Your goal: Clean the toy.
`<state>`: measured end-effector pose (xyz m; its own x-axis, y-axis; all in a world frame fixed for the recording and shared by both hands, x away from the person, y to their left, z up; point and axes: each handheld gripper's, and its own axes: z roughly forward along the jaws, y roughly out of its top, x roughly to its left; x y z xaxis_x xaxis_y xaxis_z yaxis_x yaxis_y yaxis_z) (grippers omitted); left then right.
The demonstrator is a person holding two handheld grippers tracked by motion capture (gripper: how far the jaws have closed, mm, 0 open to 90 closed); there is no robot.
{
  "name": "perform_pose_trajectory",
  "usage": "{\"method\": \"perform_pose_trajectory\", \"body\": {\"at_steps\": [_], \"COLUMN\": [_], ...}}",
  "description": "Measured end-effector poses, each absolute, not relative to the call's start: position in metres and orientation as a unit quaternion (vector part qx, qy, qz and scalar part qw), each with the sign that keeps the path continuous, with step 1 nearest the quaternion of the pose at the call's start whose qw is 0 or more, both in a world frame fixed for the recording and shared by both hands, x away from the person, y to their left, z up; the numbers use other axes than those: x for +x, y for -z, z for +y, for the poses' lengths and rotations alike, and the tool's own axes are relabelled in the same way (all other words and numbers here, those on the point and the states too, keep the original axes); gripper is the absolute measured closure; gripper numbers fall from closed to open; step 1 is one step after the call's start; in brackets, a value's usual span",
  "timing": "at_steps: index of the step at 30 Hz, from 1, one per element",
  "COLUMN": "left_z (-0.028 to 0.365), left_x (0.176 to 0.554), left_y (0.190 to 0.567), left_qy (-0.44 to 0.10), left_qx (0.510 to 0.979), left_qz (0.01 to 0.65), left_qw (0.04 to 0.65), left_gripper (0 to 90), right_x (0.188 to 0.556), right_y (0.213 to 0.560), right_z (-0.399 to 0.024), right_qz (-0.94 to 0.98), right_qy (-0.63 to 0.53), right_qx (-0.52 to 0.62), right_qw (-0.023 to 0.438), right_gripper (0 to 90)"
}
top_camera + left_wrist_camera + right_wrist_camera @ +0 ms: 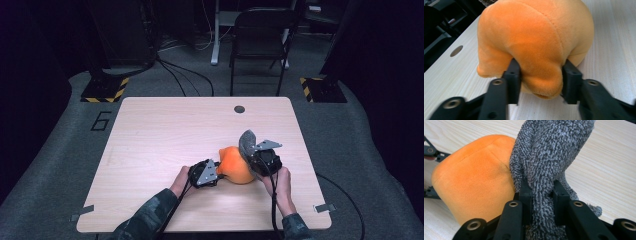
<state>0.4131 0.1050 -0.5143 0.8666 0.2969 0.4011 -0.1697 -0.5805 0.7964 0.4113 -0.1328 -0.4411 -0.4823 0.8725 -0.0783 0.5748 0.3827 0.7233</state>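
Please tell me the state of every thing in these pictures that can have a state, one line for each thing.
Orange plush toy: lies on the table, a fold of it pinched by the left claw.
Grey fuzzy cloth: stands up beside the toy, clamped by the right claw.
Left claw: shut on the toy.
Right claw: shut on the cloth.
Folding chair: unfolded, unoccupied.

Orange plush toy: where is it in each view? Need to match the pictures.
High view: orange plush toy right of centre on the table, between both claws.
Left gripper view: upper centre, a fold between the jaws.
Right gripper view: left half, behind the grey fuzzy cloth.
Shared landmark: the light wood table.
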Motion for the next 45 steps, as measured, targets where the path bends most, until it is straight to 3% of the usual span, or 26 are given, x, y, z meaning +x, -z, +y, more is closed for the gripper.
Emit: {"method": "perform_pose_trajectory", "body": {"at_steps": [3,7,12,22,29,45], "left_z": [0.105,0.106,0.107,0.108,0.109,0.117], "left_x": [0.413,0.412,0.41,0.408,0.402,0.398], "left_y": [0.513,0.513,0.513,0.509,0.474,0.433], "left_qy": [-0.258,-0.258,-0.256,-0.253,-0.183,-0.041], "left_qx": [0.85,0.849,0.849,0.834,0.809,0.789], "left_qz": [0.046,0.053,0.049,0.063,0.126,0.253], "left_qw": [0.457,0.457,0.461,0.486,0.544,0.558], "left_gripper": [67.9,70.8,73.5,78.1,78.7,77.9], "right_x": [0.411,0.402,0.399,0.405,0.405,0.405], "right_y": [0.437,0.425,0.451,0.46,0.458,0.458], "right_z": [-0.14,-0.181,-0.224,-0.223,-0.228,-0.224], "right_qz": [0.793,0.757,0.742,0.752,0.745,0.747], "right_qy": [-0.335,-0.336,-0.283,-0.272,-0.274,-0.266], "right_qx": [0.451,0.505,0.557,0.551,0.56,0.556], "right_qw": [0.235,0.243,0.245,0.24,0.239,0.247], "right_gripper": [74.5,75.0,74.9,74.7,74.8,74.8]}}
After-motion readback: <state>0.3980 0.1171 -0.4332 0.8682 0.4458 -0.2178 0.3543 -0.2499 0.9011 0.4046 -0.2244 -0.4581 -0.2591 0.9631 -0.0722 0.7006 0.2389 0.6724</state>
